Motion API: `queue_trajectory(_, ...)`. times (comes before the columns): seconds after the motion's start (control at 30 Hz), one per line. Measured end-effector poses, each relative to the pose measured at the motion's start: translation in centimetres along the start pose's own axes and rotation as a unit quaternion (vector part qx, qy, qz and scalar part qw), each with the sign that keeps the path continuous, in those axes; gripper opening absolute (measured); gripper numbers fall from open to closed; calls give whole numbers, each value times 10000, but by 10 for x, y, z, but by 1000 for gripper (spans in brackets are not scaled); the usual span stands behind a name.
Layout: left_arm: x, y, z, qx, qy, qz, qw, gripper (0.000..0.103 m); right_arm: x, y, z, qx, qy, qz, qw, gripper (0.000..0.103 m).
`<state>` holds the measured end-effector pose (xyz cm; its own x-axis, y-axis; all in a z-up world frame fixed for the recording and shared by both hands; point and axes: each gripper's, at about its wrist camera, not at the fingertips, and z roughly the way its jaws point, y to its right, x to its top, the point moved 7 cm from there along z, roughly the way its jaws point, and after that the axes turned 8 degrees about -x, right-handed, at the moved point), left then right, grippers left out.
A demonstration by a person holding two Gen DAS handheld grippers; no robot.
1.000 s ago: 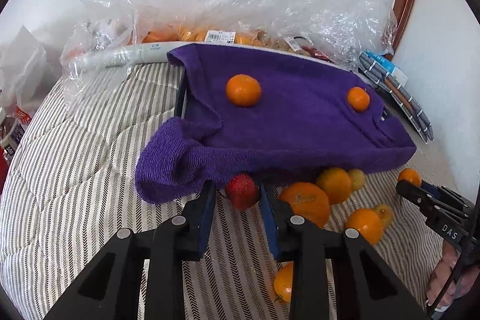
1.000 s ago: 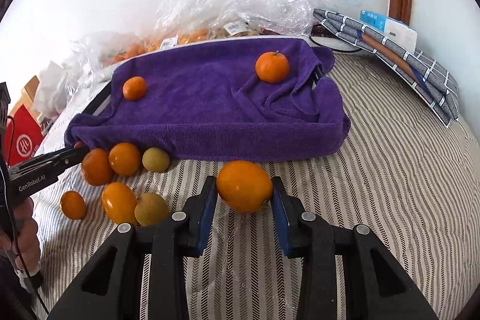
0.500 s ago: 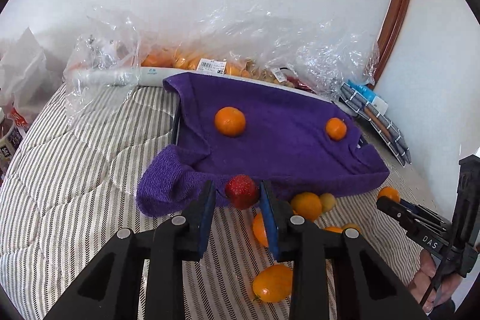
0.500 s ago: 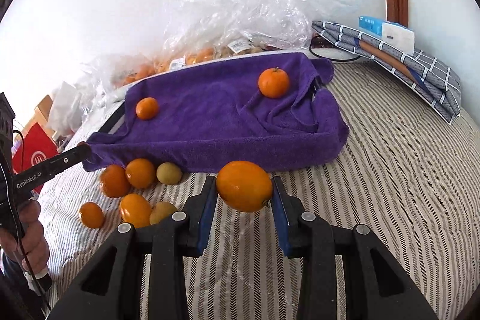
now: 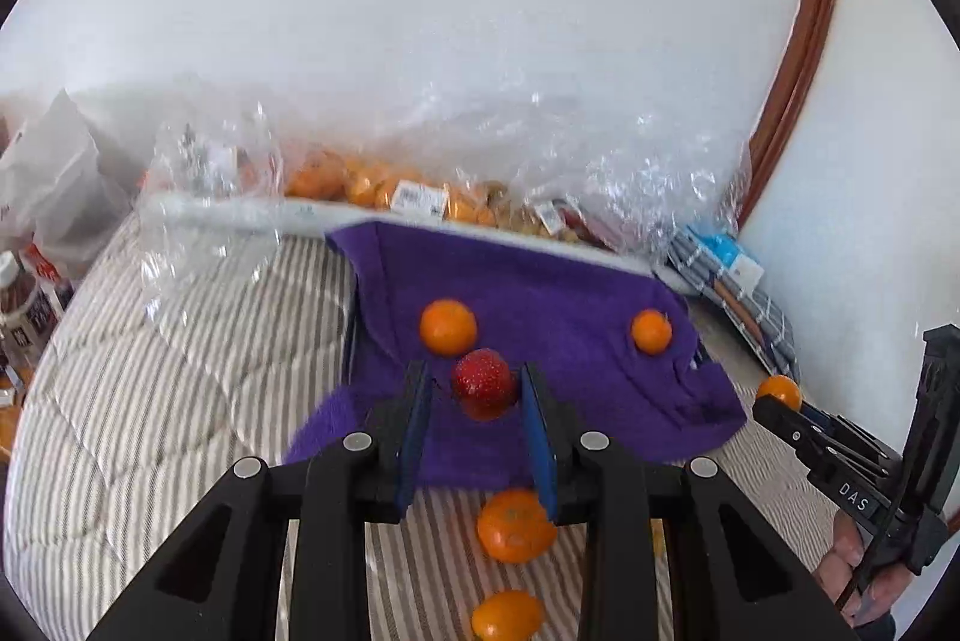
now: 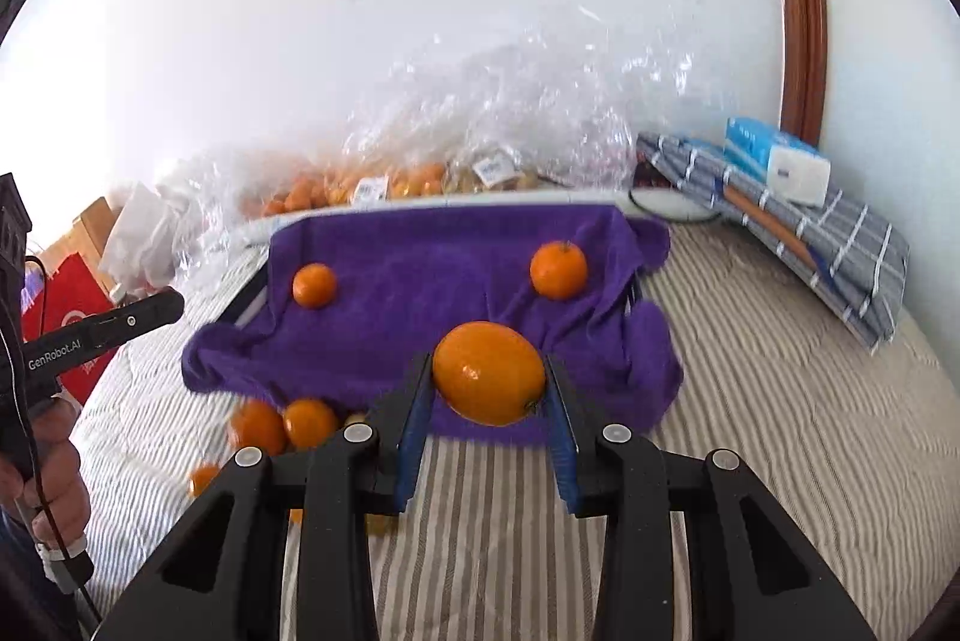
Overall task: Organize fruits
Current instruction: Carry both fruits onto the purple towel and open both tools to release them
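Fruits were split between the two grippers, a purple towel and the striped bedcover. The left gripper was clamped on a red strawberry, its blue pads pressing the berry from both sides, held in the air in front of the purple towel. The right gripper gripped a large oval orange between its pads, likewise lifted clear of the bedcover. In the left wrist view the right gripper's tip showed at the right edge with that orange at its end.

Two mandarins sat well apart on the towel: a larger one toward the right in the right wrist view and a smaller one toward the left. The towel was draped over a tray-like frame whose dark edge showed at its side.

On the bedcover just in front of the towel's near edge lay loose fruit: two oranges touching each other and a smaller one nearby. The left wrist view showed two more below the jaws.

Behind the towel, against the white wall, clear plastic bags held more oranges. A folded checked cloth with a blue tissue pack on it lay at the right.
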<state>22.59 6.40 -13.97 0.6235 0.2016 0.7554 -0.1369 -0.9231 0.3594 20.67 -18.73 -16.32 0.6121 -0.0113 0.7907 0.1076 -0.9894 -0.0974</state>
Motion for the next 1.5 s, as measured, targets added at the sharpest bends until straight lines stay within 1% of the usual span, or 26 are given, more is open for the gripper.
queue_trajectory(0.1, 19, -3, 7, 108, 146, -105, 9998, 29, 21, -1, 4, -18, 124, 26, 9999, 36)
queue_trajectory(0.17, 27, -6, 16, 190, 215, -234, 9993, 29, 36, -2, 8, -107, 218, 98, 9997, 36)
queue_trajectory(0.23, 28, -8, 24, 186, 217, -356, 9990, 29, 47, -4, 12, -75, 328, 129, 9993, 36)
queue_trajectory(0.3, 23, -12, 34, 197, 181, -448, 9986, 29, 52, -6, 21, -28, 314, 158, 9994, 36)
queue_trajectory(0.4, 13, -19, 43, 257, 122, -446, 9986, 29, 46, -7, 35, 46, 199, 194, 9996, 36)
queue_trajectory(0.5, 9, -26, 49, 430, 44, -410, 9982, 29, 32, -4, 51, 75, 51, 191, 9998, 36)
queue_trajectory(0.6, 4, -32, 54, 493, -21, -475, 9977, 29, 20, -1, 68, 151, -218, 302, 9992, 36)
queue_trajectory(0.67, -2, -34, 59, 427, -128, -606, 9972, 29, 18, 0, 72, 303, -319, 401, 9982, 36)
queue_trajectory(0.73, -6, -32, 64, 363, -238, -618, 9971, 29, 15, 2, 75, 403, -384, 512, 9971, 36)
queue_trajectory(0.87, -8, -28, 66, 465, -232, -434, 9977, 29, 10, 3, 82, 329, -525, 519, 9967, 36)
queue_trajectory(0.97, -8, -26, 67, 462, -248, -391, 9979, 29, 5, -1, 86, 408, -644, 526, 9957, 36)
queue_trajectory(1.13, -12, -27, 71, 486, -382, -392, 9973, 29, 0, -9, 90, 227, -659, 279, 9972, 36)
queue_trajectory(1.23, -13, -30, 74, 513, -454, -439, 9967, 29, 0, -9, 92, 209, -699, 277, 9969, 36)
queue_trajectory(1.4, -18, -33, 80, 416, -620, -588, 9955, 29, -2, -6, 94, 159, -758, 308, 9965, 36)
queue_trajectory(1.5, -20, -31, 82, 417, -693, -544, 9952, 29, -3, -5, 96, 72, -804, 279, 9963, 36)
